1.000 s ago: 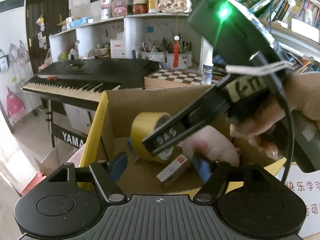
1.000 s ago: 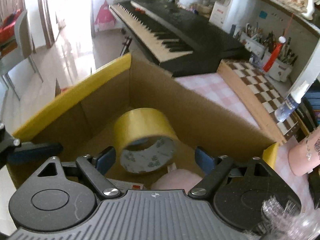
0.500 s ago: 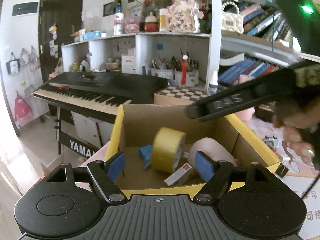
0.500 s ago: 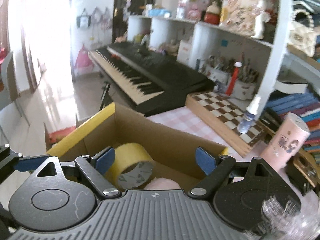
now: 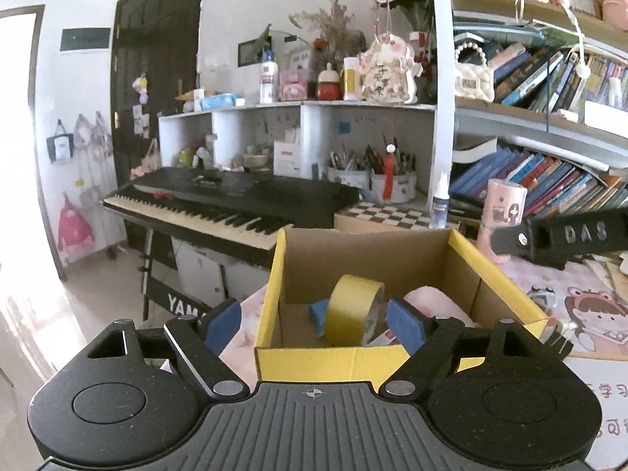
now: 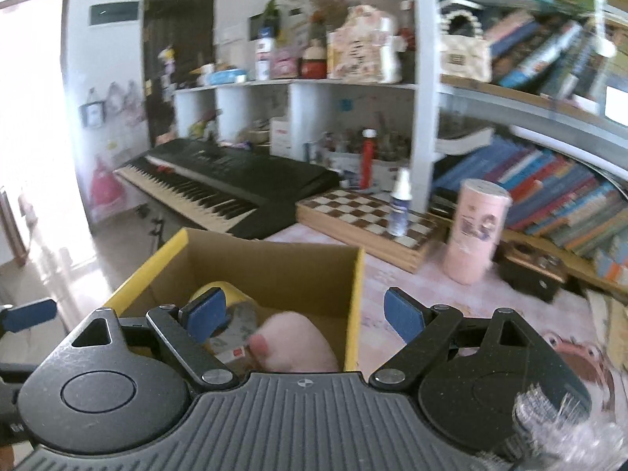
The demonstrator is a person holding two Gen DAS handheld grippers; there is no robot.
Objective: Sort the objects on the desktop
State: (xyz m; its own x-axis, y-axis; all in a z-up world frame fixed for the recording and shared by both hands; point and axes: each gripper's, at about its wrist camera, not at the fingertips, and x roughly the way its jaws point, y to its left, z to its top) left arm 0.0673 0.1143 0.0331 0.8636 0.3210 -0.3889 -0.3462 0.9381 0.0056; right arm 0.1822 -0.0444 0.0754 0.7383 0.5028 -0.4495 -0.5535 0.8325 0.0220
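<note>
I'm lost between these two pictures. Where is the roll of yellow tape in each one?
Left wrist view: the yellow tape roll stands on edge inside the cardboard box, just below the picture's centre, between the blue pads.
Right wrist view: the yellow tape roll sits low and left of centre in the box, partly hidden behind the left blue pad.
Shared landmark: the pink cylindrical tin near the chessboard.
</note>
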